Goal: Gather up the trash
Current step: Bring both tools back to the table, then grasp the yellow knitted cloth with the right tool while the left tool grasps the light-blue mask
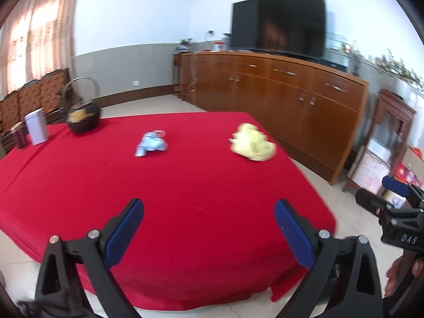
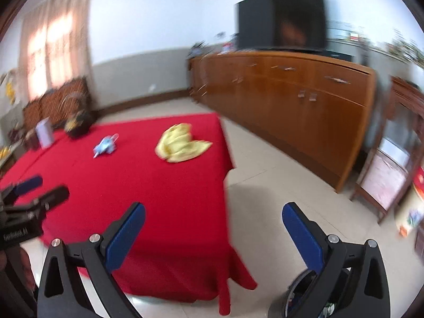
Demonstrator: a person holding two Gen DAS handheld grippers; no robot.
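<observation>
A crumpled blue face mask [image 1: 151, 143] and a crumpled yellow cloth or paper [image 1: 253, 143] lie on the far part of a table under a red cloth [image 1: 185, 190]. Both also show in the right wrist view: the mask [image 2: 106, 145] and the yellow piece [image 2: 181, 147]. My left gripper [image 1: 209, 228] is open and empty above the table's near edge. My right gripper [image 2: 213, 232] is open and empty, over the table's right edge and the floor. A dark round bin [image 2: 304, 299] shows under the right gripper, its contents unclear.
A black kettle [image 1: 82, 116], a white tin [image 1: 37, 129] and a dark tin [image 1: 18, 139] stand at the table's far left. A long wooden sideboard [image 1: 291, 100] with a TV [image 1: 278, 26] runs along the right. A wooden stand [image 1: 381, 148] is at the right.
</observation>
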